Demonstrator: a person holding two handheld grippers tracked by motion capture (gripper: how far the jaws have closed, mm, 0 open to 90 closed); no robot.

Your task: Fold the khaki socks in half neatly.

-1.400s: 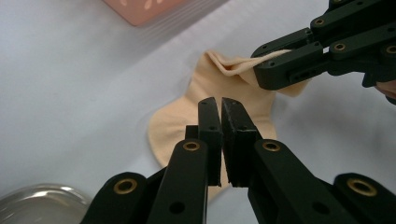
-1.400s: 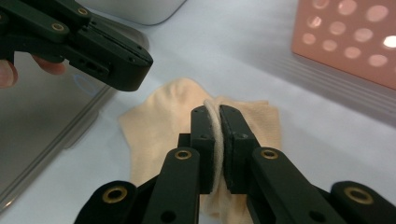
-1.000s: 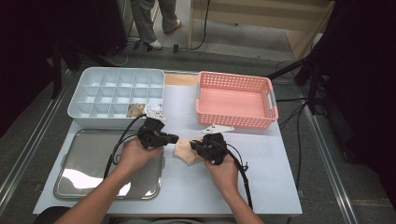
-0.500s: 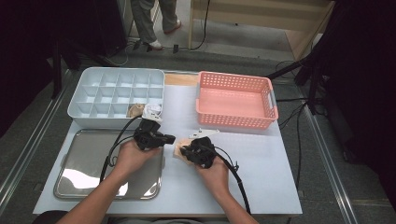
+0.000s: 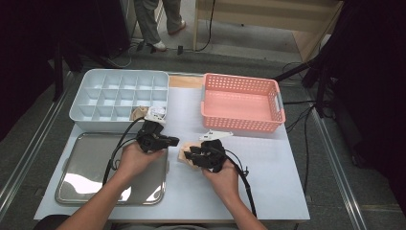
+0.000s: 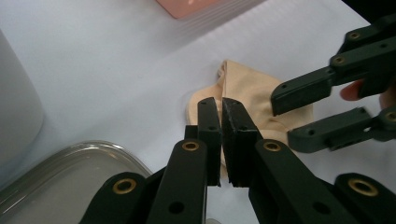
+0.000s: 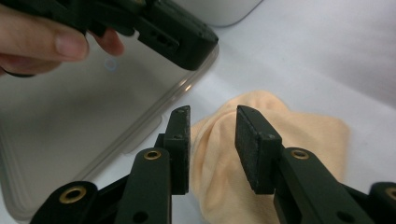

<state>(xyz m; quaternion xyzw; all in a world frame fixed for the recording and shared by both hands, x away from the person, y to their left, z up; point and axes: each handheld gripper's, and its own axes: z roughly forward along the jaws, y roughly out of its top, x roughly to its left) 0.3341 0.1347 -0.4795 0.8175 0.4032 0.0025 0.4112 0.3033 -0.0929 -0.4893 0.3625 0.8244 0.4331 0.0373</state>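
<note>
A: Two claws meet over one cloth (image 5: 187,157), a peach one, lying crumpled on the counter (image 5: 287,163) about midway between its left and right edges, nearer the front edge than the back.

B: How is the left claw (image 6: 221,122) set?

A: Clenched. Its pads are pressed nearly together, and I see nothing clamped in them. The cloth's near edge lies just behind and below the tips; whether they touch it I cannot tell.

B: And the right claw (image 7: 212,144)?

A: Released, about half spread. Its jaws have just been opening. A raised fold of the cloth stands between them, but the pads are not pressing on it.

B: How close are the two claws?

A: Near, pointing at each other across the cloth, the left from the tray side, the right from the other side.

B: What lies around?

A: A steel tray (image 5: 81,167) at the front left corner, its right rim just beside the cloth. A pale divided box (image 5: 91,117) at the back left, with a small tan thing (image 5: 138,113) in its nearest right cell. A pink basket (image 5: 242,122) at the back right. A small white piece (image 5: 215,135) lies between basket and cloth.

B: Anything in the way?

A: The left hand (image 5: 136,158) overhangs the tray's right rim.
</note>
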